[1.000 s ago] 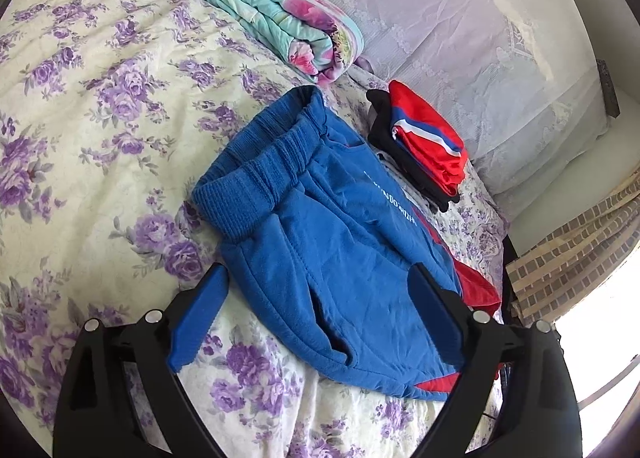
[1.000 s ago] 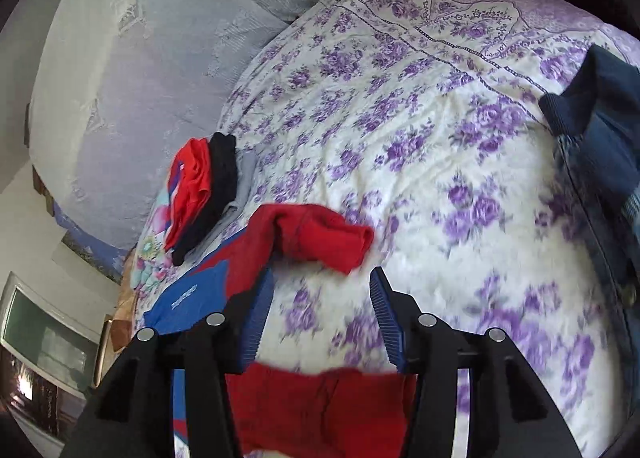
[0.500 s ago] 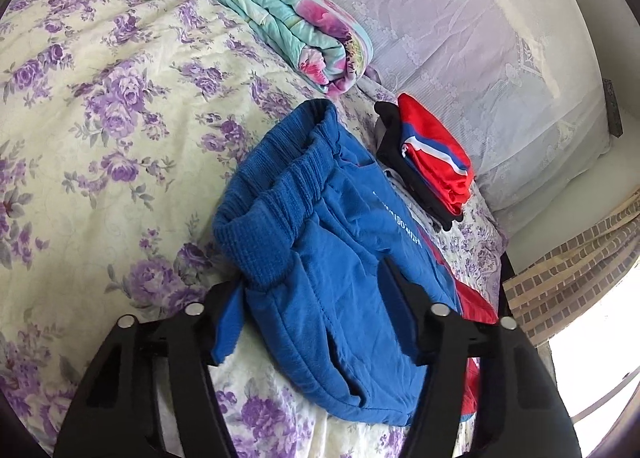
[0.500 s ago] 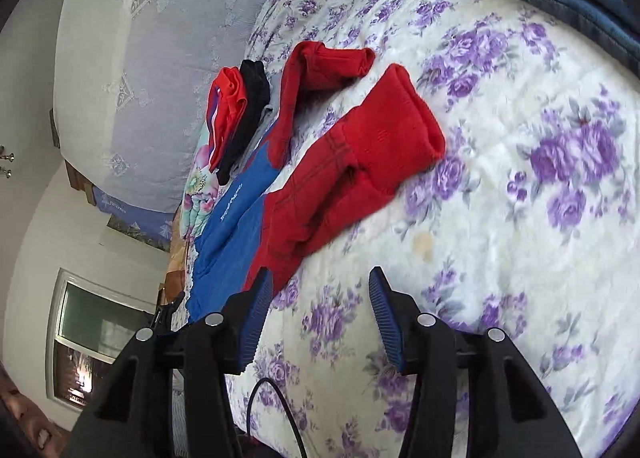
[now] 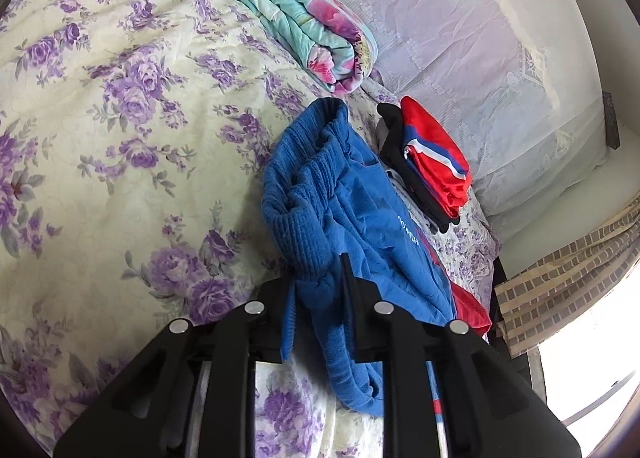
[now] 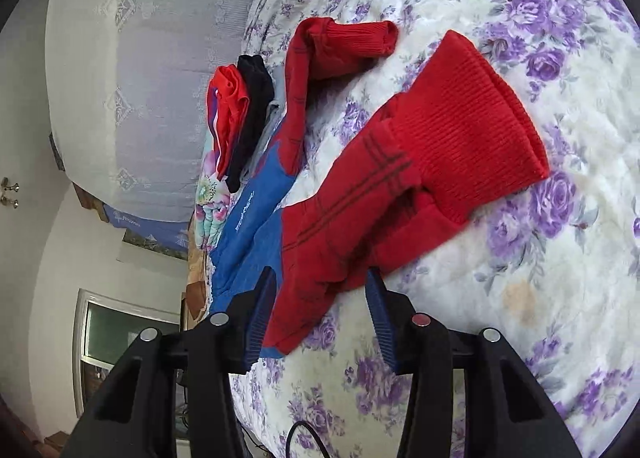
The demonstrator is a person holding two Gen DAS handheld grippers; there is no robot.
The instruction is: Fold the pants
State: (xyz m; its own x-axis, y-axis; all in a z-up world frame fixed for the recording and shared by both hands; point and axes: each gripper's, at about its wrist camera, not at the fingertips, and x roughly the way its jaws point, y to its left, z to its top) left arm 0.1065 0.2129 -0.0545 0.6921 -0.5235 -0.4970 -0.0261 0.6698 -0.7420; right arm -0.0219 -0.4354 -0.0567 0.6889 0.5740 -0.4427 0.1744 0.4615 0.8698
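Blue and red children's pants [image 5: 360,218] lie on a floral bedspread [image 5: 120,138]. My left gripper [image 5: 318,278] is shut on the ribbed blue waistband [image 5: 296,226], which bunches up between the fingers. In the right wrist view the red lower legs [image 6: 400,178] with ribbed cuffs [image 6: 472,126] spread across the bed. My right gripper [image 6: 320,286] is open, its blue pads either side of the near red leg's edge, with cloth between them.
A folded red, white and black clothes stack [image 5: 432,162] lies beyond the pants by a lace-covered pillow [image 5: 480,38]. A folded teal floral quilt [image 5: 296,18] sits at the far left. The bed edge and a checked curtain [image 5: 560,278] are at right.
My left gripper moved forward onto the waistband and shut on it, lifting it into a bunch. My right gripper swung over the red leg and came down around its edge.
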